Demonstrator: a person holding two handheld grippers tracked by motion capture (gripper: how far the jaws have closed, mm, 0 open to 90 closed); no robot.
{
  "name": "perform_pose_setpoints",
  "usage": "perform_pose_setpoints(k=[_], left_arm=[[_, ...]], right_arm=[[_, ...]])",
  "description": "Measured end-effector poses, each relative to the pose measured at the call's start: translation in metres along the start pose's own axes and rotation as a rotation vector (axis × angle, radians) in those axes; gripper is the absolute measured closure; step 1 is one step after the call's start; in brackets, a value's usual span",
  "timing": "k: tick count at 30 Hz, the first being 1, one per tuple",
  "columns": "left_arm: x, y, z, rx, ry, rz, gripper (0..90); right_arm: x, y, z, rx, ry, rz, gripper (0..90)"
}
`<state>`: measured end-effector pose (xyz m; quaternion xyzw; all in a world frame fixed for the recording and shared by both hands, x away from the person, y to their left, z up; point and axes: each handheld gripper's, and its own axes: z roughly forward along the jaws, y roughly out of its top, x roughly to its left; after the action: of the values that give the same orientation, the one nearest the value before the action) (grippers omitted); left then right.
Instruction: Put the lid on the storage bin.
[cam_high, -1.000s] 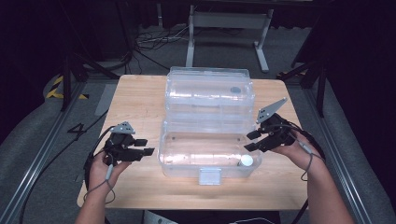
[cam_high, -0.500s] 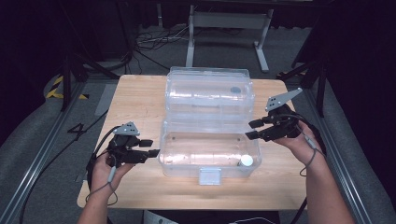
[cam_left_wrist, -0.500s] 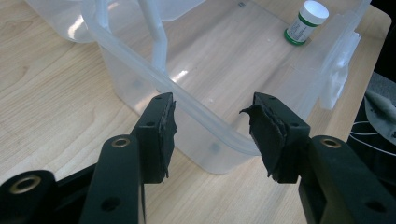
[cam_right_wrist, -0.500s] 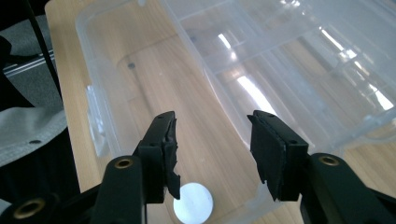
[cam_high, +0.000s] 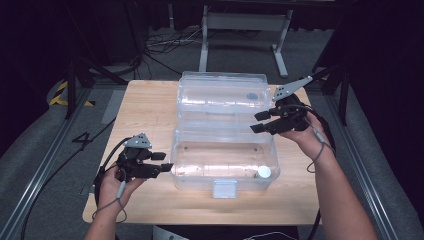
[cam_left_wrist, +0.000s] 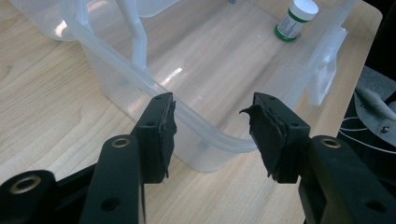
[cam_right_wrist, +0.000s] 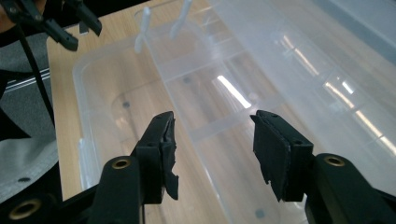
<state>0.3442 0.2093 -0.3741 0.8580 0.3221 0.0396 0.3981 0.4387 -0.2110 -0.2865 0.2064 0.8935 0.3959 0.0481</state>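
Note:
A clear plastic box (cam_high: 200, 182) lies open on the wooden table (cam_high: 145, 110), its lid (cam_high: 220, 95) folded back behind it. Inside the box, in the front right corner, stands a small white-capped bottle (cam_high: 263, 172) with a green band (cam_left_wrist: 295, 18). My left gripper (cam_high: 165, 161) is open just off the box's left wall; its jaws frame the box's rim (cam_left_wrist: 116, 79) without touching it. My right gripper (cam_high: 255, 122) hangs open above the right end of the hinge, with nothing held. In the right gripper view the open right gripper (cam_right_wrist: 212, 140) looks down over the box (cam_right_wrist: 107, 135) and lid (cam_right_wrist: 327, 70).
A white latch (cam_high: 224, 189) juts from the box's front wall. Bare table lies left of the box and along the front edge. Cables and a metal frame (cam_high: 240, 30) stand on the floor beyond the table. In the right gripper view the left gripper (cam_right_wrist: 70, 23) is at the far side.
My right gripper has risen and moved back from the box's right front edge toward the lid. The left gripper has stayed in place.

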Motion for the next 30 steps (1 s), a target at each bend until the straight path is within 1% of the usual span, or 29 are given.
perform_pose_setpoints(k=[5, 9, 12, 16, 18, 20, 23, 27, 29, 30], left_arm=[[-0.001, -0.001, 0.0, 0.003, -0.001, 0.0, 50.4], [-0.002, -0.002, 0.0, 0.004, 0.0, -0.005, 50.5], [-0.003, -0.002, 0.0, 0.005, 0.0, 0.0, 50.4], [-0.004, -0.001, 0.0, 0.005, -0.003, 0.003, 50.4], [-0.004, -0.001, 0.001, 0.005, -0.004, 0.003, 50.4], [-0.004, -0.001, 0.001, 0.007, -0.004, 0.004, 50.4], [-0.004, -0.001, 0.001, 0.01, -0.003, 0.009, 50.3], [-0.005, -0.001, 0.001, 0.01, -0.007, 0.005, 50.4], [-0.005, -0.001, 0.002, 0.013, -0.009, 0.014, 50.3], [-0.005, -0.001, 0.002, 0.013, -0.009, 0.014, 50.3]], right_arm=[[-0.005, 0.012, 0.004, -0.019, -0.004, -0.003, 50.4], [-0.011, 0.022, 0.011, -0.009, -0.001, -0.013, 51.1], [-0.014, 0.028, 0.015, -0.021, 0.009, -0.023, 51.1], [-0.018, 0.035, 0.02, -0.006, 0.0, -0.027, 51.1], [-0.019, 0.039, 0.024, -0.007, -0.002, -0.028, 50.6], [-0.021, 0.042, 0.028, -0.017, -0.005, -0.037, 48.1], [-0.025, 0.044, 0.035, -0.032, 0.001, -0.042, 48.1], [-0.028, 0.047, 0.045, -0.03, 0.002, -0.035, 49.0], [-0.03, 0.048, 0.05, -0.026, 0.004, -0.034, 49.2], [-0.03, 0.048, 0.05, -0.026, 0.004, -0.034, 49.2]])
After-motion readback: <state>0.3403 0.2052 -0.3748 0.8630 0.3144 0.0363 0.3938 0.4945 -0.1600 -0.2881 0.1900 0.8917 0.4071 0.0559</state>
